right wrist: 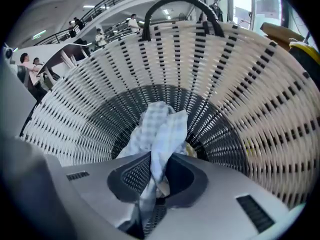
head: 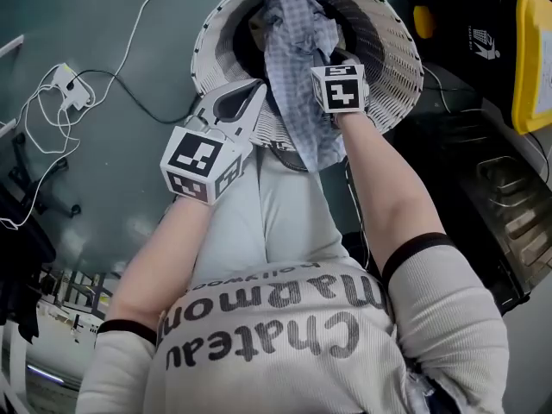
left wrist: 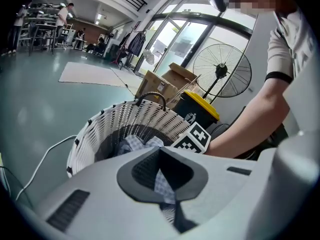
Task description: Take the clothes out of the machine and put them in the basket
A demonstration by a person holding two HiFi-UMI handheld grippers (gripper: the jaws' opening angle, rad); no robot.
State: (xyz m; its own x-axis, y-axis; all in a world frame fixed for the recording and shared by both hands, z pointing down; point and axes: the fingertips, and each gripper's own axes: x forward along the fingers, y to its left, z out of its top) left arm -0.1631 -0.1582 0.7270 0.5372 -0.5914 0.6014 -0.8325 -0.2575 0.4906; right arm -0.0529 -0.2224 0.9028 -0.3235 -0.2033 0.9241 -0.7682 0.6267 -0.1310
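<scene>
Nearest, the left tongs [head: 255,90] are clenched on the near edge of the checked cloth [head: 297,76]. In the left gripper view a strip of the fabric sits pinched in the slot between the pads. These tongs hang at the near rim of the woven basket [head: 398,65], not inside it.

Just beyond and to their right, the right tongs [right wrist: 159,164] point steeply down through the basket's mouth. They too are grasping the cloth: a twisted fold runs up between the pads and bunches just ahead of the tips.

From the right tongs the cloth falls straight ahead toward the dark bottom of the basket, so its long axis runs from the tips down into the well. Its other end trails back over the near rim, toward the left tongs and the person's legs.

The coming move probably turns on that split. The right tongs are already well over the well, so letting go there should drop that end in. The left end likely has to pass the rim first, or it may stay hanging outside.

Farther off stands a yellow-lidded bin [head: 530,50].
</scene>
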